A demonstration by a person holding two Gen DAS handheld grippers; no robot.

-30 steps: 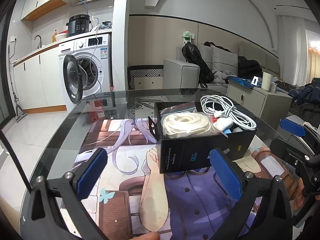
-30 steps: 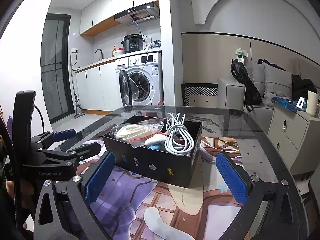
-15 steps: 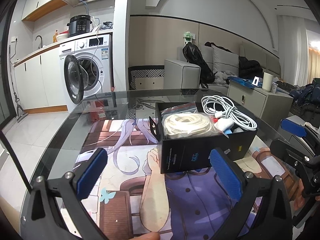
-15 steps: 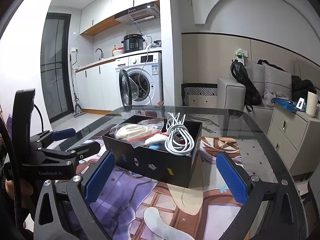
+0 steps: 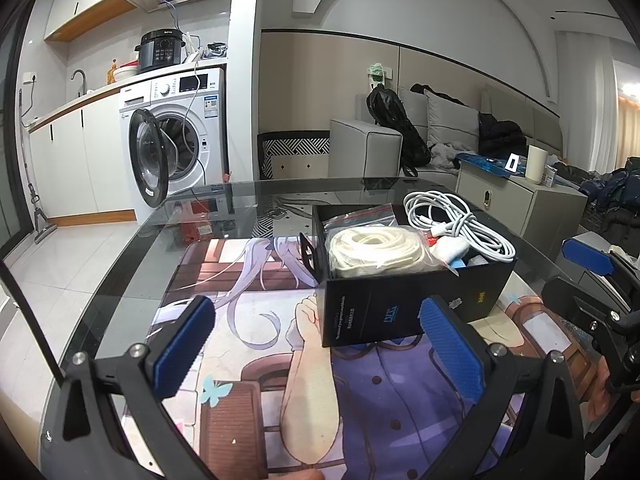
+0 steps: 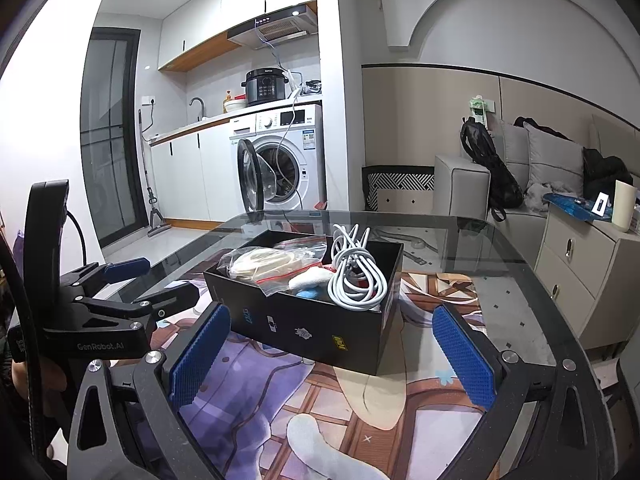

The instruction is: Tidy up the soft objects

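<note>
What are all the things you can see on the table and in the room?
Black cardboard box: one, open, on the mat.
Coiled white cable: one, in the box.
Clear zip bag of cream cord: one, in the box.
Printed cartoon mat: one, purple and tan, on the table.
Glass table: one, dark-edged.
White washing machine: one, door open, behind the table.
Black cooker: one, on the counter.
Black backpack: one, on the grey sofa.
Left gripper: blue pads, open.
Right gripper: blue pads, open.
</note>
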